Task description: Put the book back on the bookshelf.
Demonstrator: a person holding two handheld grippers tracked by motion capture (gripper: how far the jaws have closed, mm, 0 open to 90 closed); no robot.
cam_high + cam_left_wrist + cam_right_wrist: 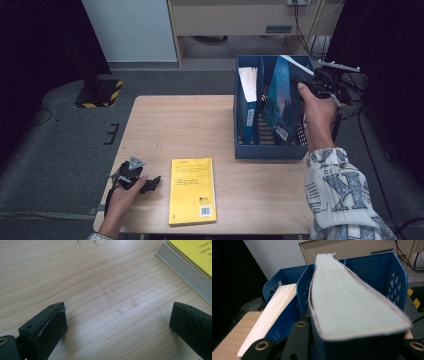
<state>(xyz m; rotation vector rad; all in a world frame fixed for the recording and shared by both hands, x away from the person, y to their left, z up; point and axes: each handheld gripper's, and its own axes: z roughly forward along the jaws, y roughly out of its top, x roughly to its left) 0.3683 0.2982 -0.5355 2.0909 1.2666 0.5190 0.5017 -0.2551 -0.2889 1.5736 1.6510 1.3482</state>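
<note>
- The left tongs (150, 184) rest on the pale wooden desk (165, 125) at its near edge, jaws spread wide with nothing between them.
- Just beside them lies a flat yellow paperback book (192, 190).
- Farther off, the right tongs (307, 85) are clamped on a thick dark-blue book (282, 102), held tilted in the blue plastic file rack (270, 150).
- Another blue book (248, 100) stands upright in the rack's left compartment.

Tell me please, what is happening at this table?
A person is putting books into a blue file rack. The right gripper is shut on a dark blue book, held tilted in the rack's right compartment; another book stands in the left one. The left gripper rests open on the table, beside a yellow book.
</note>
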